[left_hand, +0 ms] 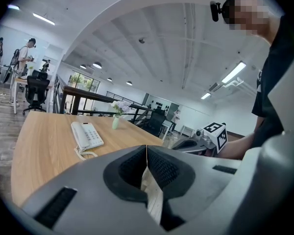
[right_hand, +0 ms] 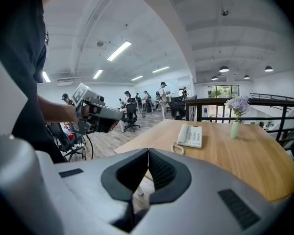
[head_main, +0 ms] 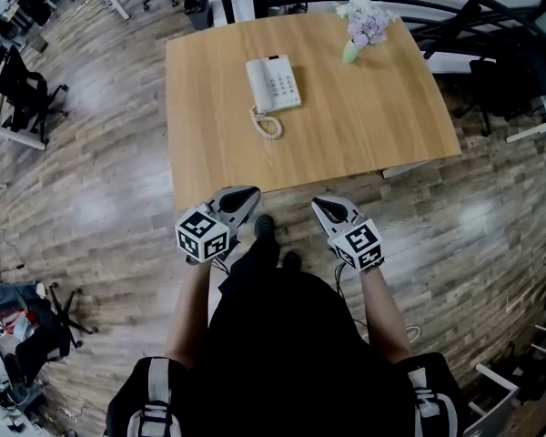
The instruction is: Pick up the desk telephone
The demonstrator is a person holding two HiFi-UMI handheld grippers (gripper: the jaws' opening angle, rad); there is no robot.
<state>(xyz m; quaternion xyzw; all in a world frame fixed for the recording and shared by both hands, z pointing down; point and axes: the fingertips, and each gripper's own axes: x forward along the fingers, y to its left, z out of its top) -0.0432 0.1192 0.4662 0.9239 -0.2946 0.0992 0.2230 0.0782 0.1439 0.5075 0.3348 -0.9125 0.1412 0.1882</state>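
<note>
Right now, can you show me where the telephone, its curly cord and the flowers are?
telephone (head_main: 282,85), head view, on the keypad.
curly cord (head_main: 269,126), head view, on the coil at the phone's near end.
flowers (head_main: 366,21), head view, on the pale purple blossoms.

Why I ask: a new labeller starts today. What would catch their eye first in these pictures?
A white desk telephone lies near the middle of a wooden table, its coiled cord toward the near edge, and a vase of pale flowers stands by the far right corner. The left gripper and right gripper, both shut and empty, are held side by side short of the table's near edge.
</note>
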